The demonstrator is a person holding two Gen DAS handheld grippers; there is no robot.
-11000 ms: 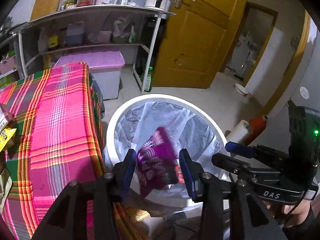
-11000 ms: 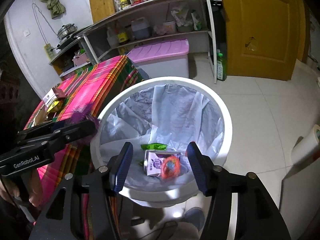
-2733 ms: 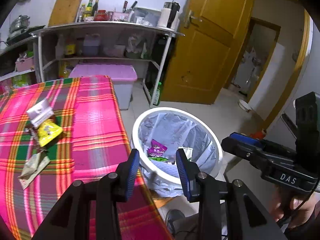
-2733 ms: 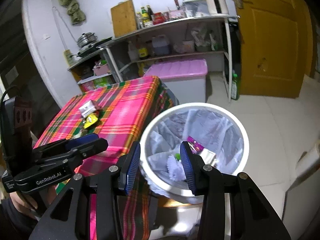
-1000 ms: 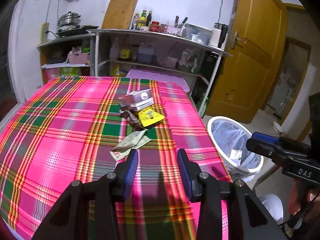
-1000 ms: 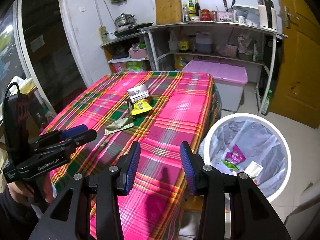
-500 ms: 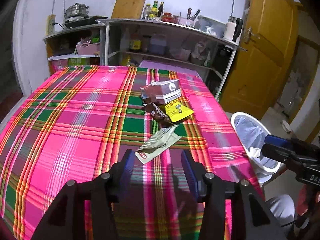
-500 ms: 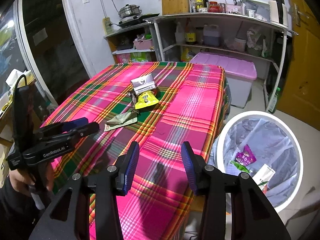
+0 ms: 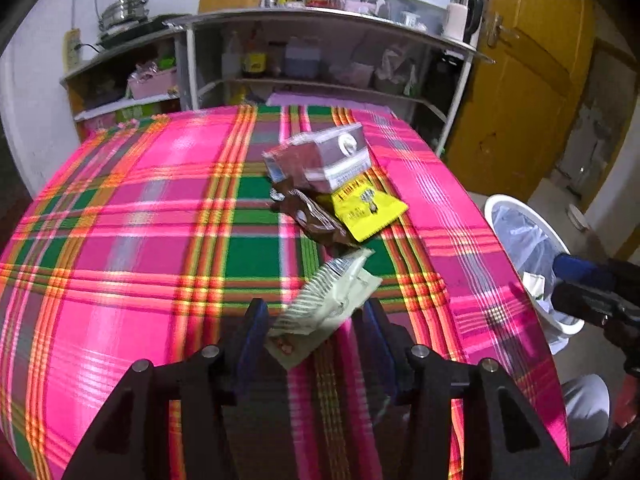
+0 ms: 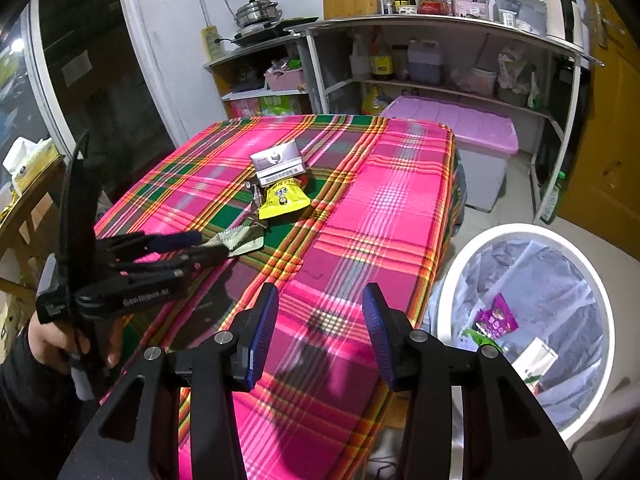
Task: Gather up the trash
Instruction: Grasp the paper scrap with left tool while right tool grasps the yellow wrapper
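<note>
Pink-green plaid tablecloth (image 9: 160,220), yellow packet (image 9: 368,210), white bin (image 10: 520,236).

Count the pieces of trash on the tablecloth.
4: a pale green wrapper between the left claw's fingers, a brown wrapper, a yellow packet and a silver carton beyond. More may hide underneath.

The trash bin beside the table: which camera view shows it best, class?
The right wrist view: the whole white rim of the trash bin, its liner and the wrappers inside all show. In the left wrist view the right gripper hides part of it.
</note>
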